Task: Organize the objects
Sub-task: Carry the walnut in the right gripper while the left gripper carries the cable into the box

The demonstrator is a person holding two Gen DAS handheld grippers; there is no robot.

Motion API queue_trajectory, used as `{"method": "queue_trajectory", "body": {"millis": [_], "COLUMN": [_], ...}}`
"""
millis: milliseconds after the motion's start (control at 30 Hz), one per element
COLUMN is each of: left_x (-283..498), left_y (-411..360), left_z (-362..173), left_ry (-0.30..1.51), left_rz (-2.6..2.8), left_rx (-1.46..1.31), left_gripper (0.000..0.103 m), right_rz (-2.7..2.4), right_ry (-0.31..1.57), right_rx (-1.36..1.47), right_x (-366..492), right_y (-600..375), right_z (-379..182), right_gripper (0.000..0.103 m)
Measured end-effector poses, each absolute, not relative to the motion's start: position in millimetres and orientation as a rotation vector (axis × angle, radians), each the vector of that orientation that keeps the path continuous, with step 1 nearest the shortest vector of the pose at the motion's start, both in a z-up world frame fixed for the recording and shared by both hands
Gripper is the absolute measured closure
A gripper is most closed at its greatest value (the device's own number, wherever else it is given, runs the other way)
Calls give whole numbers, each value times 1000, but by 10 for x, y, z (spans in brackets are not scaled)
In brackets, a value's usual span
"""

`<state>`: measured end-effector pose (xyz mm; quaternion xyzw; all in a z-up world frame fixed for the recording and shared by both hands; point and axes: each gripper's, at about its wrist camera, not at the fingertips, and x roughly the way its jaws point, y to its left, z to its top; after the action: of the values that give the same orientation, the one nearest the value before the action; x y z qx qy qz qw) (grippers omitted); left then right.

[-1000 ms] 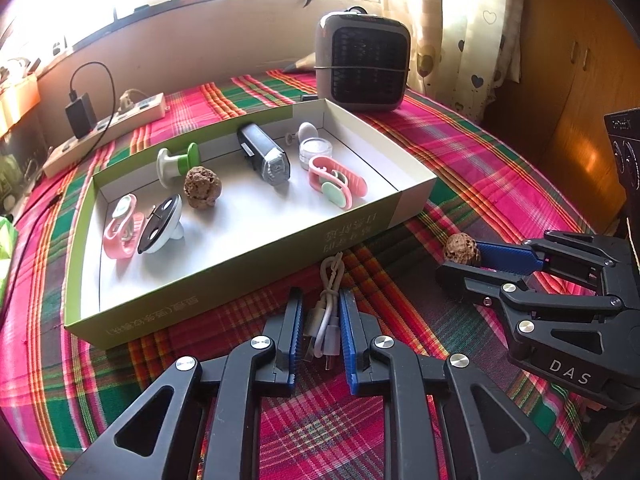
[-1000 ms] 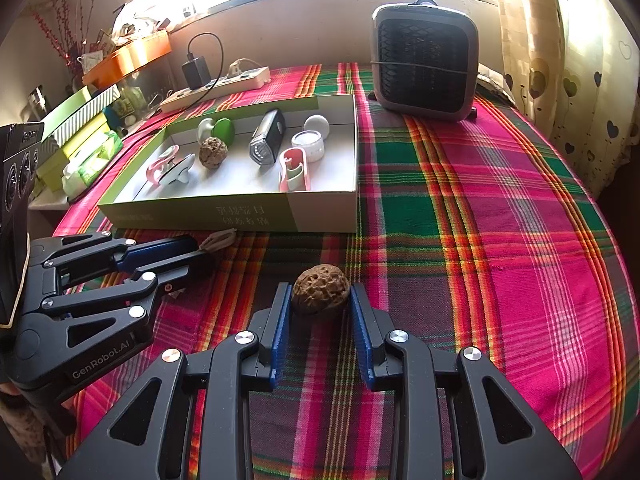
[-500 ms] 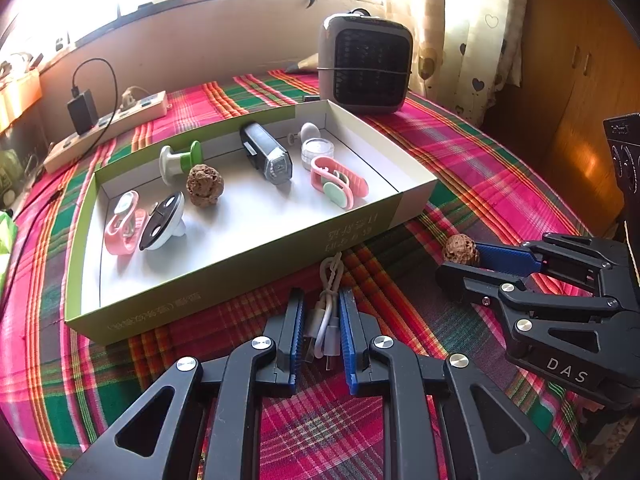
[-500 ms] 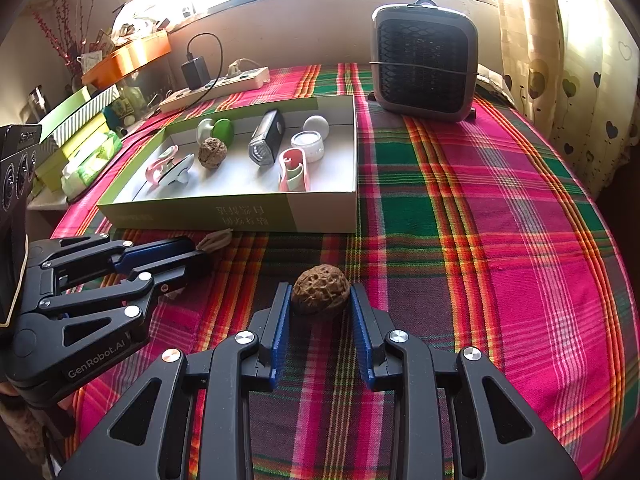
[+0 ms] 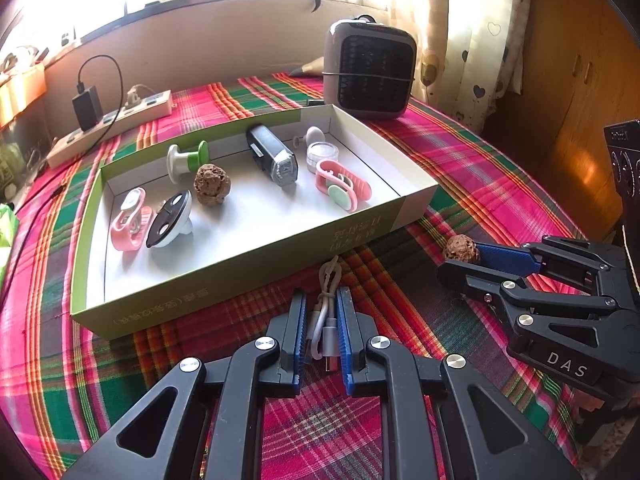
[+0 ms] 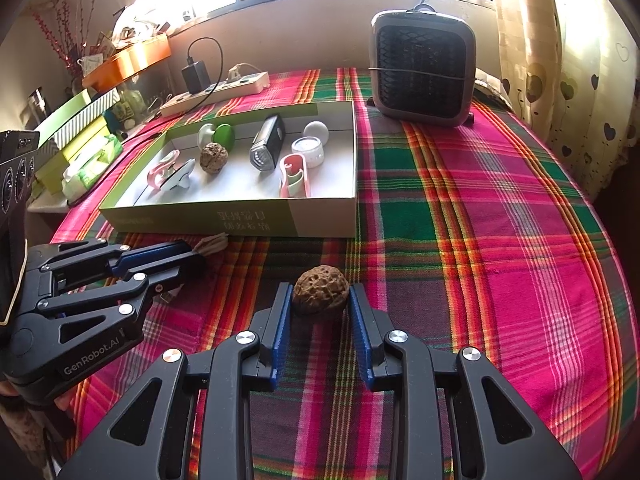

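Note:
A coiled white cable (image 5: 326, 320) lies on the plaid cloth just in front of the green-and-white box (image 5: 240, 276). My left gripper (image 5: 320, 300) straddles it, its jaws closing, and the blue pads press the bundle from both sides. To the right, a brown walnut (image 6: 320, 294) rests on the cloth between the pads of my right gripper (image 6: 320, 292), which is shut on it. Each gripper shows in the other's view: the left gripper (image 6: 196, 254) with the cable (image 6: 212, 243), the right gripper (image 5: 452, 260) with the walnut (image 5: 460, 247). Inside the box sit a second walnut (image 5: 212, 184), a bike light (image 5: 272, 156) and small pink items.
A small brown heater (image 5: 370, 76) stands behind the box. A power strip (image 5: 112, 124) with a black charger lies at the back left. Stacked boxes (image 6: 80, 120) crowd the left edge of the table. A curtain and a wooden cabinet (image 5: 580, 100) close off the right.
The left gripper's pads have drawn slightly closer onto the cable. Both hands stay where they were, and the walnut has not moved.

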<state>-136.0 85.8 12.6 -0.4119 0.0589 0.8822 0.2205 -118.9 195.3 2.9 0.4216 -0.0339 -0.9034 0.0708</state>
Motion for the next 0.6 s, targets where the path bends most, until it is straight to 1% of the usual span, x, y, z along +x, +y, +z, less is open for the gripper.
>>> {"method": "queue_trajectory", "body": {"millis": [600], "left_x": [-1289], "left_y": [788], "left_z": [188], "left_ry": [128], "left_rz": [2464], "left_rx": [-1117], "left_gripper": [90], "right_rz": [-2715], "right_ry": [-93], "right_rx": [1238], "right_x": [-1152], "right_y": [1900], "right_z": [98], "right_gripper": [73]}}
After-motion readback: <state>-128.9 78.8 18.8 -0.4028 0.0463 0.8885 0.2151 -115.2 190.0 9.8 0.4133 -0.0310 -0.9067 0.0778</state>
